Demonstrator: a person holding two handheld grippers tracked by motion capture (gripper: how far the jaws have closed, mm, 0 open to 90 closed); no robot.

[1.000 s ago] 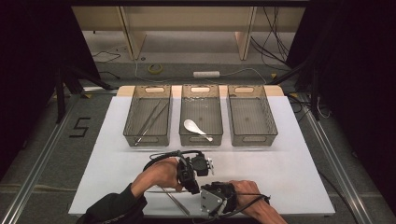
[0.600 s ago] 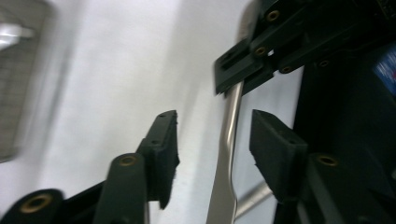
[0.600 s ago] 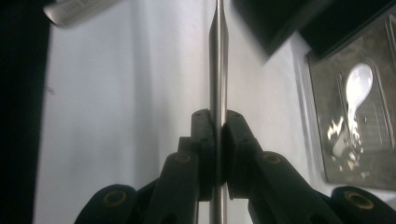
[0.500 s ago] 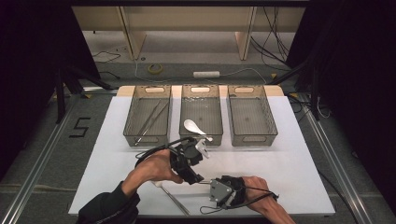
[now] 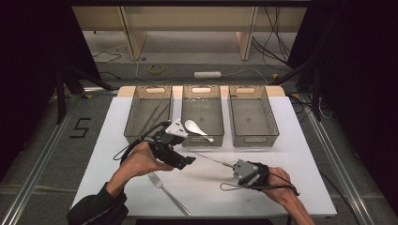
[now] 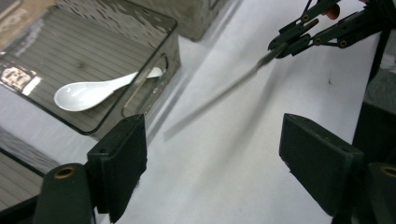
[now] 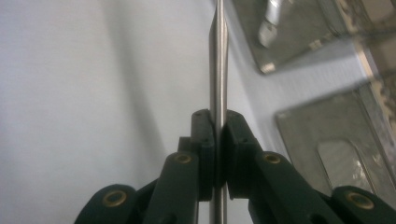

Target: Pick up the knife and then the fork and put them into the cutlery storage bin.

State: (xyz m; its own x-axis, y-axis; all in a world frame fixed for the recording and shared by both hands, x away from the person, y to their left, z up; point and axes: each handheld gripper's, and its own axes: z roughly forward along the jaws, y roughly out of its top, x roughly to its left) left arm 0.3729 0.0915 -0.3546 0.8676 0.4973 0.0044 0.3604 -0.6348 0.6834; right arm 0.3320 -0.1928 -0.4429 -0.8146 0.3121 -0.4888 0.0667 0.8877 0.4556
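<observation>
Steel chopstick (image 7: 218, 70) clamped in right hand-held gripper (image 7: 217, 135).

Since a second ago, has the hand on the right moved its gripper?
Yes. The right gripper, shut on a thin metal utensil, has slid rightward along the table's near edge, away from the fork.

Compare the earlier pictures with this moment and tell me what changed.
The left gripper has just been opening and let go of the thin metal utensil, lifting toward the trays. The right gripper, clamped on that utensil, carried it rightward. The fork, white spoon and three trays stayed put.
</observation>
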